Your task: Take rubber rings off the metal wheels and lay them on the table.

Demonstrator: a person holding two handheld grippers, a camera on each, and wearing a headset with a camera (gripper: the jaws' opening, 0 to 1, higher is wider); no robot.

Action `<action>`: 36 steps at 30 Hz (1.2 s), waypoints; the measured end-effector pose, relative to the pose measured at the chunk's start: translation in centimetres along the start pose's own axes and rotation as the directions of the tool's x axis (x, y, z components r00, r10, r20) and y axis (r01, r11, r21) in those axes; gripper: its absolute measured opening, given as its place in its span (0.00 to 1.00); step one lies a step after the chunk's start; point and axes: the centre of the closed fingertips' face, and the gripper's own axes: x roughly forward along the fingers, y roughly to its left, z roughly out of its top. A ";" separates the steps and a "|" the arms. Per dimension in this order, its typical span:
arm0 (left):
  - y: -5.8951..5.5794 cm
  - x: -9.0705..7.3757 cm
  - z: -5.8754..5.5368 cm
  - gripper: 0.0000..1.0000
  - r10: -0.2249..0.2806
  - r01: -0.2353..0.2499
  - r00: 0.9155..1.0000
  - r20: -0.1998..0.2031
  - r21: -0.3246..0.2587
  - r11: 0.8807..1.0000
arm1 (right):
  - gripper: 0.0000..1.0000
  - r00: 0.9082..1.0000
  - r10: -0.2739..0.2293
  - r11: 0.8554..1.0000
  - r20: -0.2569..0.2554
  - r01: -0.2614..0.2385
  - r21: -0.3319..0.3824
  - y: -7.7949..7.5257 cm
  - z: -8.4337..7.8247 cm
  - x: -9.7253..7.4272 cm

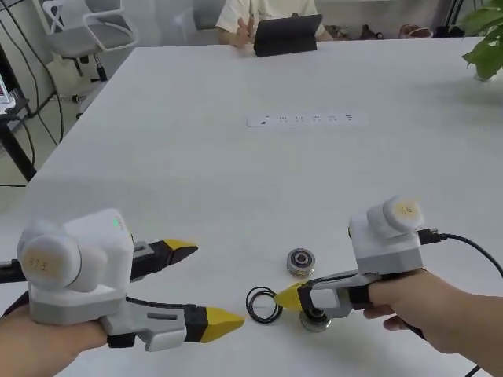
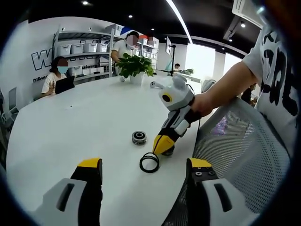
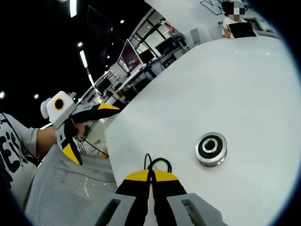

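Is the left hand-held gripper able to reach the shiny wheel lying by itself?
Probably yes: the left hand-held gripper is open, with bare table between it and the metal wheel.

Broad, pale tabletop (image 1: 196, 173), matte and even. Carries near its front edge a black rubber ring (image 1: 263, 305), flat on the surface. Just beyond, apart from the ring, bears a metal wheel (image 1: 301, 261) lying flat, face up. Holds a second wheel (image 1: 316, 323) beside the ring, mostly hidden. Further out, about the middle, has a white power strip (image 1: 306, 119); at the far edge, a dark tablet (image 1: 287, 35) propped upright.
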 end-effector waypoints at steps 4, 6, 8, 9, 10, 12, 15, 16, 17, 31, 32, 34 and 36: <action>0.1 0.1 0.0 0.70 0.001 -0.001 1.000 0.000 -0.003 1.000 | 0.00 1.000 -0.017 1.000 0.000 0.017 -0.002 -0.3 0.0 0.0; 0.0 0.1 0.0 0.70 -0.001 0.001 1.000 -0.001 -0.001 1.000 | 0.00 1.000 -0.019 1.000 -0.005 0.019 -0.007 -0.3 -0.1 0.0; 0.0 0.1 0.0 0.70 -0.002 0.002 1.000 -0.001 -0.001 1.000 | 0.00 1.000 -0.019 1.000 -0.009 0.019 -0.011 -0.3 -0.2 0.1; 0.0 0.2 0.0 0.70 -0.002 0.002 1.000 -0.001 -0.003 1.000 | 0.00 1.000 -0.019 1.000 -0.009 0.019 -0.015 -0.3 -0.2 0.1; 0.0 0.2 0.0 0.70 -0.002 0.002 1.000 -0.002 -0.003 1.000 | 0.00 1.000 -0.019 1.000 -0.010 0.019 -0.020 -0.3 -0.2 0.1; -0.1 0.3 0.0 0.70 -0.005 0.005 1.000 -0.005 -0.001 1.000 | 0.01 1.000 -0.025 0.999 -0.014 0.024 -0.034 -0.2 -0.3 0.1; -0.1 0.3 -0.1 0.70 -0.007 0.007 1.000 -0.007 -0.001 1.000 | 0.05 0.999 -0.043 0.996 -0.028 0.041 -0.081 -0.2 -0.3 0.1; -0.1 0.3 -0.1 0.70 -0.008 0.008 1.000 -0.008 -0.002 1.000 | 0.07 0.998 -0.052 0.994 -0.037 0.048 -0.103 -0.2 -0.4 0.1; -0.1 0.3 -0.1 0.70 -0.009 0.009 1.000 -0.010 -0.002 1.000 | 0.08 0.997 -0.058 0.992 -0.042 0.053 -0.116 -0.2 -0.4 0.0; -0.6 0.2 0.4 0.70 -0.015 0.015 1.000 -0.012 0.009 1.000 | 0.23 0.996 -0.079 0.971 -0.030 0.070 -0.231 0.9 0.4 -1.5; -0.7 0.2 0.5 0.70 -0.016 0.016 1.000 -0.012 0.009 1.000 | 0.24 0.997 -0.078 0.970 -0.021 0.071 -0.234 1.0 0.6 -1.7; -0.8 0.2 0.7 0.70 -0.018 0.018 1.000 -0.011 0.010 1.000 | 0.26 0.997 -0.076 0.968 -0.009 0.072 -0.240 1.2 0.9 -2.1; -1.0 0.1 0.9 0.70 -0.016 0.017 1.000 -0.008 0.011 1.000 | 0.28 0.997 -0.080 0.965 0.005 0.079 -0.249 1.4 1.2 -2.6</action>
